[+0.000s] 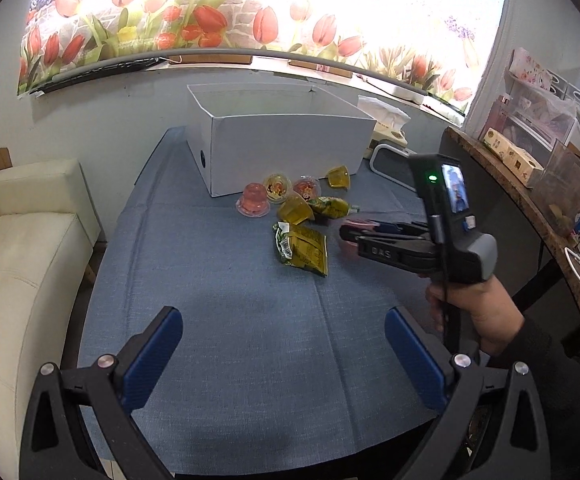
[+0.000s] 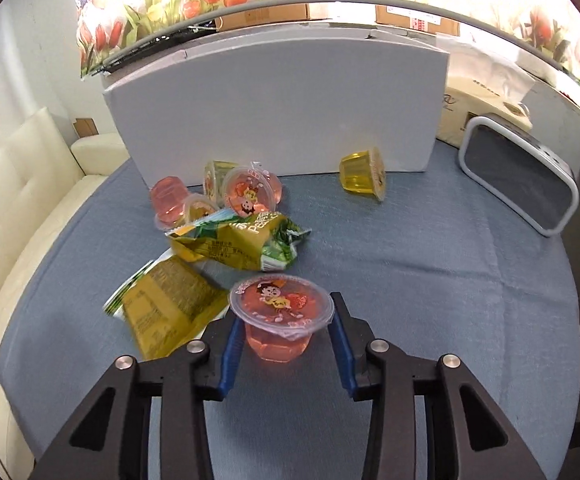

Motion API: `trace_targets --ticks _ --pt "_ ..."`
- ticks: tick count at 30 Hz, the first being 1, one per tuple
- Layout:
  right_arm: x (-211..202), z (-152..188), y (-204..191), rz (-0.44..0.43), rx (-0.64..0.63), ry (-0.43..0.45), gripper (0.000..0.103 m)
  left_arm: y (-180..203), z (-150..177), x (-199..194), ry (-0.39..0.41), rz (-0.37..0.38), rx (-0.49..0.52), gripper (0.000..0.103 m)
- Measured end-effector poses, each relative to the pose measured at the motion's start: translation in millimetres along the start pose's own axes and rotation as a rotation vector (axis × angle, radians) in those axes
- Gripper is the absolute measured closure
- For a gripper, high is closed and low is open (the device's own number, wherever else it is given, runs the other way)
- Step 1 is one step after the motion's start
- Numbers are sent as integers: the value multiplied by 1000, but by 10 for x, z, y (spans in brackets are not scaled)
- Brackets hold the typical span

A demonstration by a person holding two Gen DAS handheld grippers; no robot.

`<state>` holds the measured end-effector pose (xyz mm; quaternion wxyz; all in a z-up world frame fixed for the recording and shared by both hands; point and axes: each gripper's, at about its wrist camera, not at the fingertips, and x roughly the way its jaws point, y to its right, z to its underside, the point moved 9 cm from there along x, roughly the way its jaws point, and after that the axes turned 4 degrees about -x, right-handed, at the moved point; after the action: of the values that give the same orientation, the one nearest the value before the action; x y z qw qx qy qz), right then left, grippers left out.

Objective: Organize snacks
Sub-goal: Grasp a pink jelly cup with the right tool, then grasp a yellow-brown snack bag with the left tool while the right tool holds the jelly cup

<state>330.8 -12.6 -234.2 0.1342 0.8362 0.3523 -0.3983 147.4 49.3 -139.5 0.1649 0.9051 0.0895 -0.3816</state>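
Right tool (image 2: 283,334) around pink jelly cup (image 2: 281,322).

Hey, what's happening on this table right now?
A person is sorting snacks with two tools. The right hand-held gripper has a pink jelly cup between its fingers, the lid rim touching them. The left hand-held gripper is open and holds nothing. More jelly cups and two yellow-green packets lie before the white box.

Left gripper (image 1: 283,344) hangs open-jawed above a blue tablecloth (image 1: 217,300). Beyond lie jelly cups (image 1: 275,196) and a yellow-green snack packet (image 1: 302,249) before a white box (image 1: 285,140). A hand (image 1: 474,312) holds the right gripper (image 1: 350,236) beside them.
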Motion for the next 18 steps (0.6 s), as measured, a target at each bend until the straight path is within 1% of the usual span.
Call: trace_targets --ticks 4,8,11,15,18 --pt "-196 130 67 -8 6 16 60 76 -31 147 -3 6 19 0" --pt "-482 244 124 -16 32 63 60 153 -94 391 -5 -4 51 0" --pt "-683 348 152 -17 44 88 60 214 -156 629 -17 -2 61 0" --pt "-919 509 236 -28 78 100 60 278 -271 993 -26 -27 85 0" --pt "-1076 611 271 -29 99 110 60 330 -311 1278 -52 -17 115 0"
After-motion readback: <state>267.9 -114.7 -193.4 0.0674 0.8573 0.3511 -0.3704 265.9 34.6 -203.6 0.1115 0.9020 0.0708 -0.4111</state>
